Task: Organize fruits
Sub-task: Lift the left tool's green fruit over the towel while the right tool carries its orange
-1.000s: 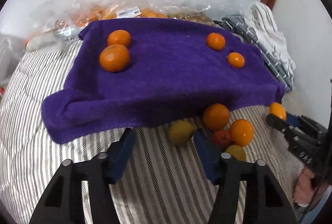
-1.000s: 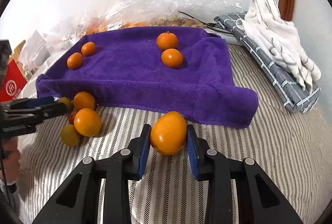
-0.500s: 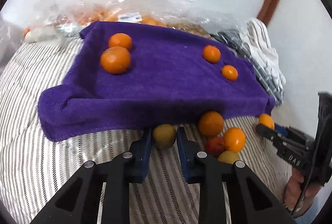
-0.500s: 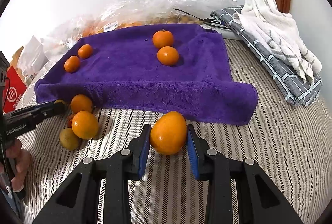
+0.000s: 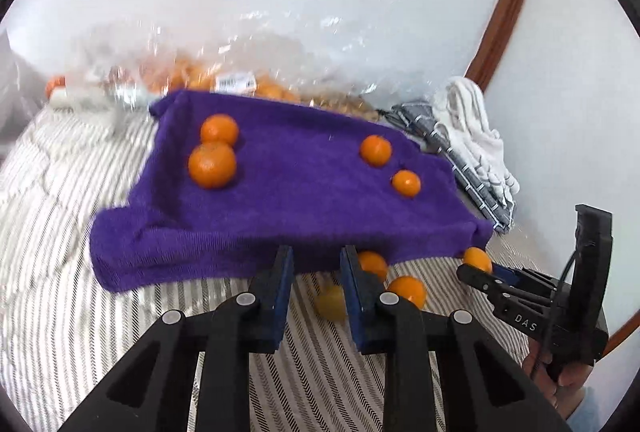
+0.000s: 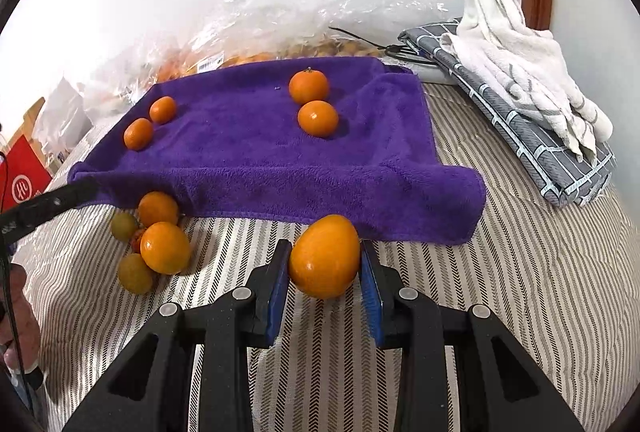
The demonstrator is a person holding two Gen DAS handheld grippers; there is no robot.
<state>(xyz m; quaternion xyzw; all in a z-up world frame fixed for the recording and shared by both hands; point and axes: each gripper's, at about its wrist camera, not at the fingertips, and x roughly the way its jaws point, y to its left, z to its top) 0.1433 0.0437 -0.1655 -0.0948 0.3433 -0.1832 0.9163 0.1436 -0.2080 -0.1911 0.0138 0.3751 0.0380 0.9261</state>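
Now the right gripper (image 6: 324, 264) is clamping an orange (image 6: 325, 256) beside the purple towel (image 6: 260, 159); the left gripper (image 5: 316, 272) is closed, holding nothing.

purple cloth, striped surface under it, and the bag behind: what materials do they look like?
Purple cloth: looks like plush microfibre or terry, matte, with fuzzy pile and a soft rolled edge. Striped surface: woven fabric, probably a quilted mattress or bed cover, with herringbone stripes and shallow puckers. Bag: thin clear plastic film, glossy, crinkled, with bright glints and fruit visible through it.
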